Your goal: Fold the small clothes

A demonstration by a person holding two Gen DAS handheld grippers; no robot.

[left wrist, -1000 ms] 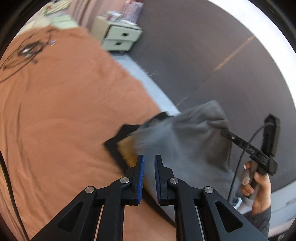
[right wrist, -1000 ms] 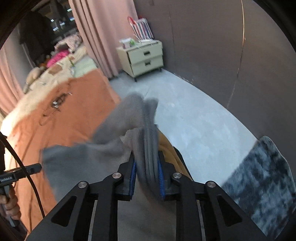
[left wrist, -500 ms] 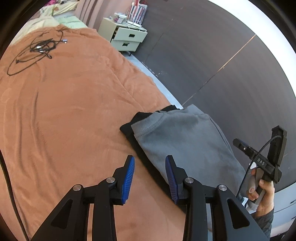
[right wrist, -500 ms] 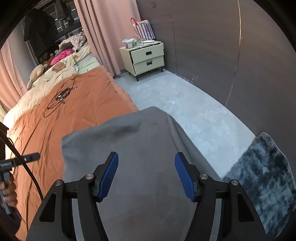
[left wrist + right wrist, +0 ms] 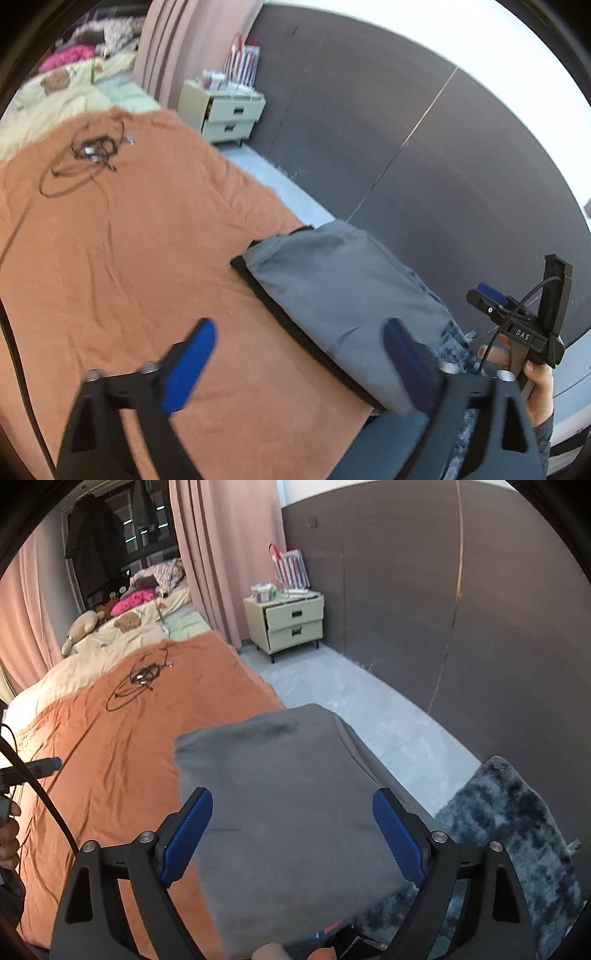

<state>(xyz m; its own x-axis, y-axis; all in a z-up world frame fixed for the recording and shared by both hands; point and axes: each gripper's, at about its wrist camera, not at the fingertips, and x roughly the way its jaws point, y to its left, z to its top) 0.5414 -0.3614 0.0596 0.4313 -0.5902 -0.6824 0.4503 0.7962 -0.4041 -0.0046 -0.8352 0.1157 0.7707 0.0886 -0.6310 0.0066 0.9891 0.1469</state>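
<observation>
A second ago our right gripper (image 5: 291, 834) was pinched on a bunched fold of the grey garment (image 5: 291, 805) and our left gripper (image 5: 299, 362) was nearly together just above it; since then both have let go and drawn back, and the cloth has dropped flat. Both pairs of jaws are opening now and stand wide, with nothing pressed between the blue pads. In the right wrist view the garment shows in the gap, but it lies below, untouched.

The grey garment rests as a folded rectangle on a black garment (image 5: 280, 310), whose edge shows along its left side. The stack sits at the right-hand edge of the orange bedspread (image 5: 129, 240), beside the grey floor (image 5: 369, 709) and above a dark shaggy rug (image 5: 517, 830).

What the next move turns on, as we judge it: the rectangle's long axis runs away from us, roughly in line with the way both grippers point. It lies straight ahead of the right gripper and beneath it. From the left gripper it lies ahead and to the right, so only that gripper's right finger overlaps it. The right hand is therefore the nearer. Halving the rectangle again would mean taking the near short edge and carrying it to the far one along that axis.
</observation>
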